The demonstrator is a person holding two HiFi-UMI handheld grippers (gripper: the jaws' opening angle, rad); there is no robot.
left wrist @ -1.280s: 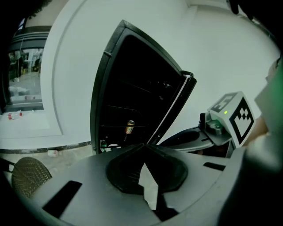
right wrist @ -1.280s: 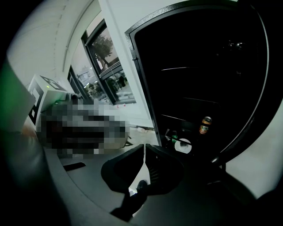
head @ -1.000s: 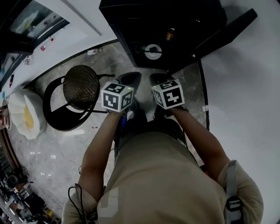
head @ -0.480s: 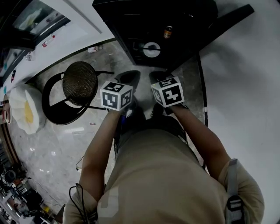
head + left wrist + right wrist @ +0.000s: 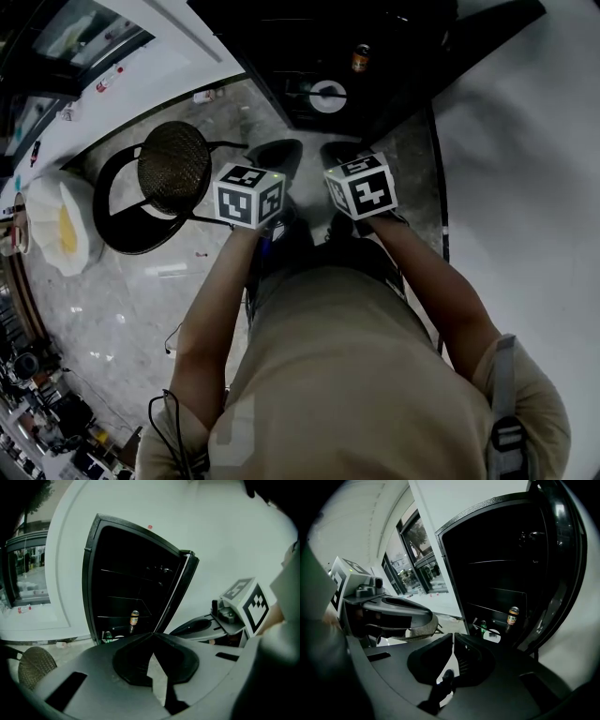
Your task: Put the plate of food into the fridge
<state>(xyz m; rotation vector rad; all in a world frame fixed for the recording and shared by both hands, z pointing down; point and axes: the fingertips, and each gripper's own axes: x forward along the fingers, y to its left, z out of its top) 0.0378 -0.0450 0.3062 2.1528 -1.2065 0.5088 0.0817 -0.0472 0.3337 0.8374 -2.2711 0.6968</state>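
Right gripper, jaws pressed together on nothing, sits beside the equally clenched, empty left gripper; plate lies ahead of and below both, well apart, low inside the open fridge near a bottle, seemingly nearer the right one.
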